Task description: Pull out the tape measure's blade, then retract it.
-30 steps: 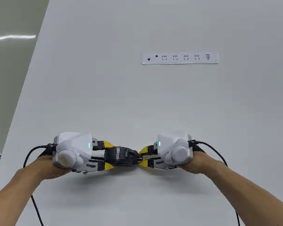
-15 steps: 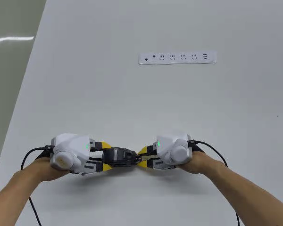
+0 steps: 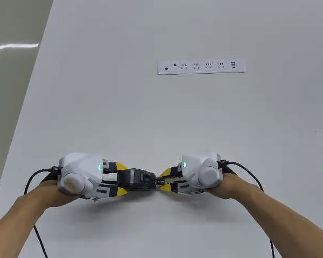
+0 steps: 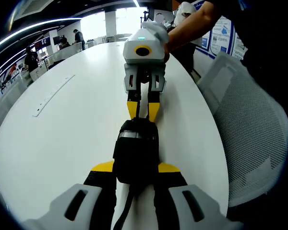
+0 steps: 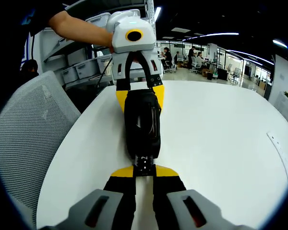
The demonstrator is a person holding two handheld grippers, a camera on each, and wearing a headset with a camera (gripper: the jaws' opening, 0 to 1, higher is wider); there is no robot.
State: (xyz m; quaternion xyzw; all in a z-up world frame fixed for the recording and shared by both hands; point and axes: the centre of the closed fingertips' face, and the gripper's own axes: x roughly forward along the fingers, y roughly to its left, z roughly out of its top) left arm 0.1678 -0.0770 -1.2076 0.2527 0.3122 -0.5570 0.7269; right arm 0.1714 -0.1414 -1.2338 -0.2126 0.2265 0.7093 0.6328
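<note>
A black tape measure (image 3: 139,179) lies low over the white table between the two grippers. My left gripper (image 3: 120,181) is shut on its case (image 4: 136,152), yellow pads against both sides. My right gripper (image 3: 164,181) faces it from the right and is shut on the small metal hook (image 5: 144,166) at the blade's end. The hook sits right at the case (image 5: 142,124), with almost no blade showing. In the left gripper view the right gripper (image 4: 143,109) points back toward the case.
A white power strip (image 3: 201,66) lies flat at the far middle of the white table (image 3: 151,118). The table's left edge (image 3: 21,113) drops to a grey floor. Mesh chair backs (image 4: 249,143) stand beside the table. Cables trail from both grippers toward me.
My right gripper has shifted slightly to the right, away from the case. The left gripper and case hold still; the head camera has tipped a little.
</note>
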